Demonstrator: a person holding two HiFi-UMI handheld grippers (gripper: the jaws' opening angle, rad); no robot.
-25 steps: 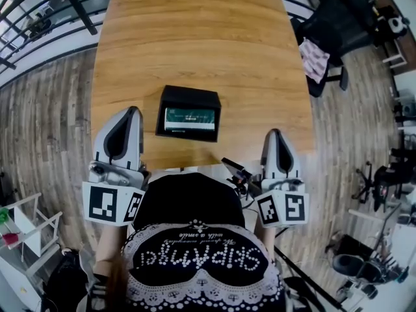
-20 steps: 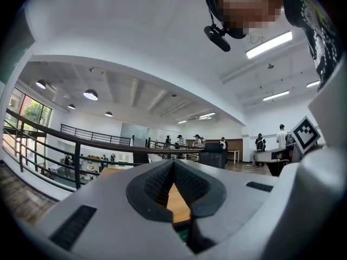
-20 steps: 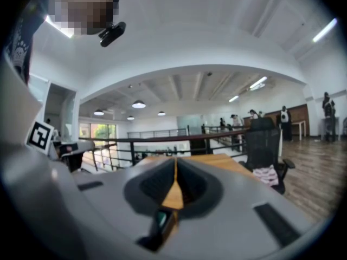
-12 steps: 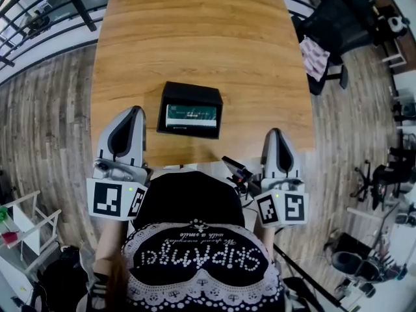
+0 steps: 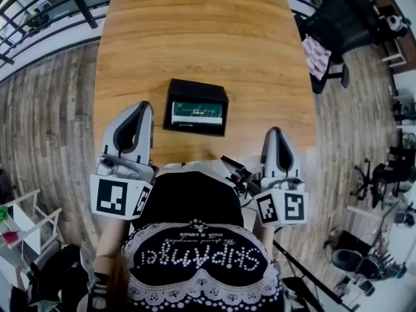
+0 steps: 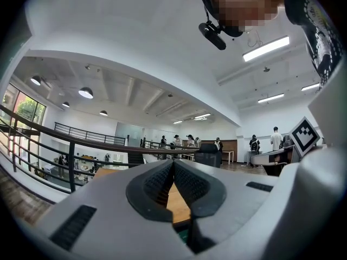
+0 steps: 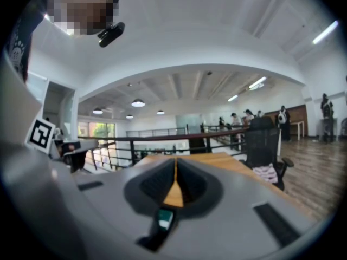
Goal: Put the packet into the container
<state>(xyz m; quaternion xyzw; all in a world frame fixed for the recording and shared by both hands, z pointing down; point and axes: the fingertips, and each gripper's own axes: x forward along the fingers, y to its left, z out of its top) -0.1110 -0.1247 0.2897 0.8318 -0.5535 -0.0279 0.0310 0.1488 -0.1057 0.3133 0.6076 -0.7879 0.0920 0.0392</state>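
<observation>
Seeing flat green packet [image 5: 197,114] with pale print already lying inside shallow black rectangular container [image 5: 195,90], long side running across the box. Sits on light wooden table [image 5: 195,31], towards the near edge, about mid-width.

Placing left gripper [image 5: 144,106], white shell with black insert, just left of container: close, not touching, tip over the tabletop, pointing away from the body. Reading jaws as pressed together, nothing pinched. Confirmed in left gripper view: dark ribbed pads [image 6: 158,184] meet at the tips, with only a wedge of tabletop showing below the join.

Placing right gripper [image 5: 273,132], same build, well right of container, over the near table edge. Also clamped closed and empty. Confirmed in right gripper view: pads [image 7: 149,186] touch at the tips, thin strip of wood visible lower down.

Behind both, at bottom of head view: black top with white lettering and lace trim [image 5: 195,259].

Further out:
- Black office chair [image 5: 338,25] at table's far right, with pink patterned cloth [image 5: 316,57] draped on it.
- Dark metal railing [image 5: 39,18] at upper left.
- Grey plank floor [image 5: 45,129] all round.
- White shelf unit [image 5: 29,226] at lower left.
- People [image 6: 275,138] standing at far end of hall, too small for detail.
</observation>
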